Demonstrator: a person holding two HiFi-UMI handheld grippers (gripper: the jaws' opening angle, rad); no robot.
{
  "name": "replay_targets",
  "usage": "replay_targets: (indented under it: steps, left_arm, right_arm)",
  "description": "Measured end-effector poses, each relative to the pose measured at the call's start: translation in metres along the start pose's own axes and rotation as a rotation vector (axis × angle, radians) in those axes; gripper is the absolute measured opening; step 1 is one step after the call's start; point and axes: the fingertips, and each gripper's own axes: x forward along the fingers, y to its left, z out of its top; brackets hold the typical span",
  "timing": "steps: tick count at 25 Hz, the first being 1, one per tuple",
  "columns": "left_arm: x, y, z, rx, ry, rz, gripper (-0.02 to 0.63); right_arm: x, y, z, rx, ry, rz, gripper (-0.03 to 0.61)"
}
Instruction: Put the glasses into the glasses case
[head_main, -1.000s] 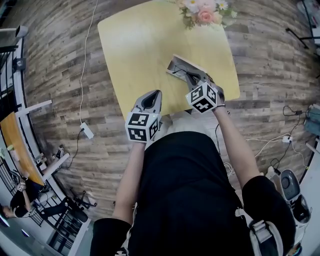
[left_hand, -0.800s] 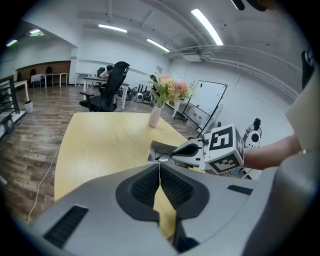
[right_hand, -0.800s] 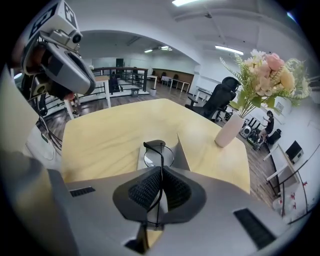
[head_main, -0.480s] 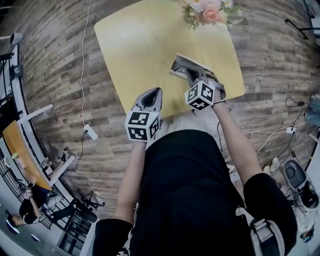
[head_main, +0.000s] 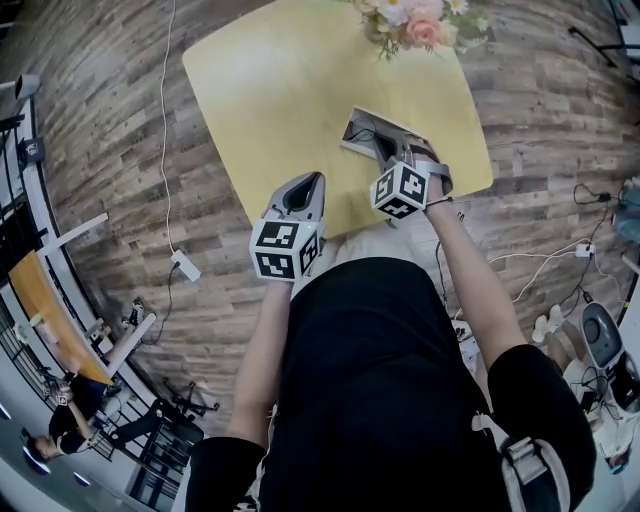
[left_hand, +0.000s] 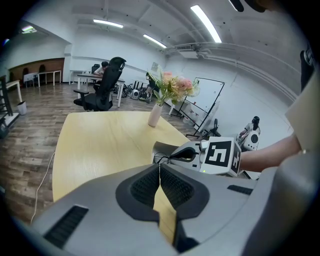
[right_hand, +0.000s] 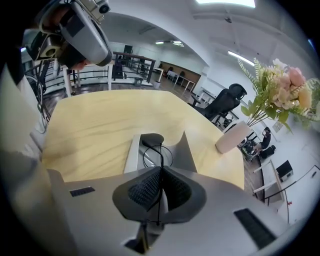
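An open grey glasses case lies on the yellow table, near its right front part. My right gripper hangs just over the case, shut on the thin black-wire glasses. The frame runs from between the pads down into the case, where one lens ring shows. My left gripper is shut with nothing in it, over the table's front edge to the left of the case. In the left gripper view its pads meet, and the right gripper shows over the case.
A white vase with pink flowers stands at the table's far edge, also in view as the vase behind the case. Wooden floor with cables surrounds the table. Office chairs and desks stand far off.
My right gripper has sunk a little and rolled, bringing the glasses closer onto the case. The left gripper has shifted only slightly.
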Motion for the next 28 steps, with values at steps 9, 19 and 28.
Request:
replay_targets:
  steps: [9,19,28]
  left_arm:
    - [0.004,-0.003,0.003,-0.004,-0.004,0.011,0.025]
    - [-0.001,-0.018,0.002,0.001,-0.019,0.016,0.024]
    - [0.0,-0.039,0.001,0.012,-0.026,0.018,0.025]
  right_arm:
    - [-0.002,-0.005,-0.002,0.004,-0.01,0.013,0.055]
    - [-0.04,-0.016,0.011,0.018,-0.086,-0.032,0.055]
    - [-0.076,-0.069,0.004,0.155,-0.177,-0.198,0.055]
